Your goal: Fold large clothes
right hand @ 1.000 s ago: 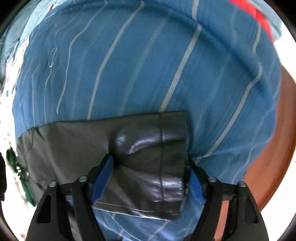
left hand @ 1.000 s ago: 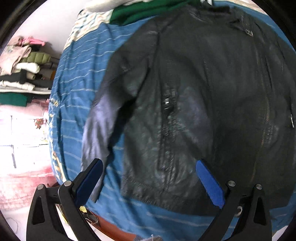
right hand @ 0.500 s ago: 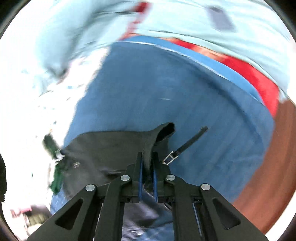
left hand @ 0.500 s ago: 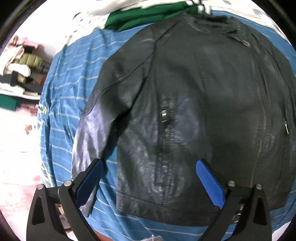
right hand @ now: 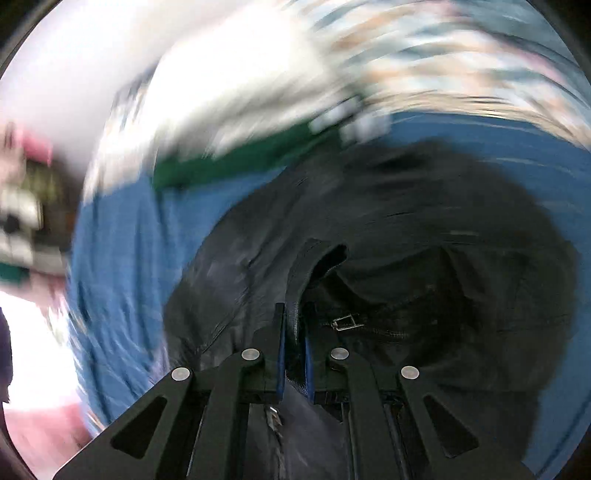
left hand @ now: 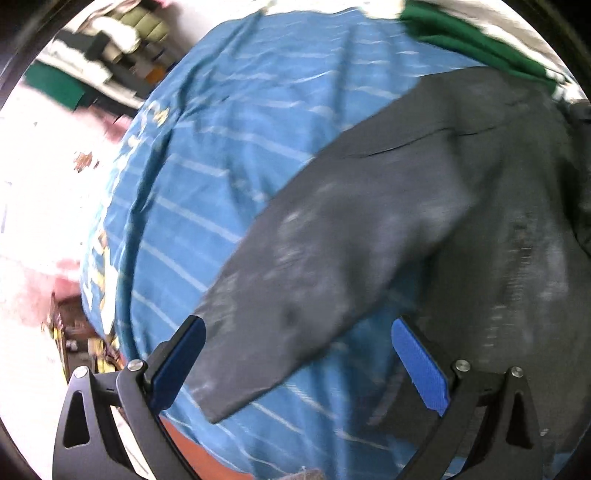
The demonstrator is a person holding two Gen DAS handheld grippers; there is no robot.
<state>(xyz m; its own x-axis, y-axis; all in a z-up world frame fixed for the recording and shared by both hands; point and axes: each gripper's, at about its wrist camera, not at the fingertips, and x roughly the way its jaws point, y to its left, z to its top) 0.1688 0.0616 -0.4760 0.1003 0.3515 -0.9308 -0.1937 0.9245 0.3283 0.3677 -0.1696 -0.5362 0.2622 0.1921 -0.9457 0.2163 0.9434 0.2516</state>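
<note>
A black leather jacket (left hand: pixel 498 206) lies on a blue striped bed sheet (left hand: pixel 229 122). Its left sleeve (left hand: pixel 303 288) stretches down to the lower left, and the cuff end lies between the open blue-padded fingers of my left gripper (left hand: pixel 299 354), which hovers above it. In the right wrist view my right gripper (right hand: pixel 294 325) is shut on the cuff of the jacket's other sleeve (right hand: pixel 306 273) and holds it over the jacket body (right hand: pixel 424 229). That view is blurred by motion.
A green garment (left hand: pixel 469 33) lies at the head of the bed beyond the jacket, and it also shows in the right wrist view (right hand: pixel 236 158). Stacked folded clothes (left hand: pixel 122 33) sit on shelves at far left. The bed's brown edge (left hand: pixel 199 450) shows below the sheet.
My right gripper closed on the sleeve cuff, lifted it and swung it over the jacket body. My left gripper moved left, from over the jacket front to over the left sleeve, still open.
</note>
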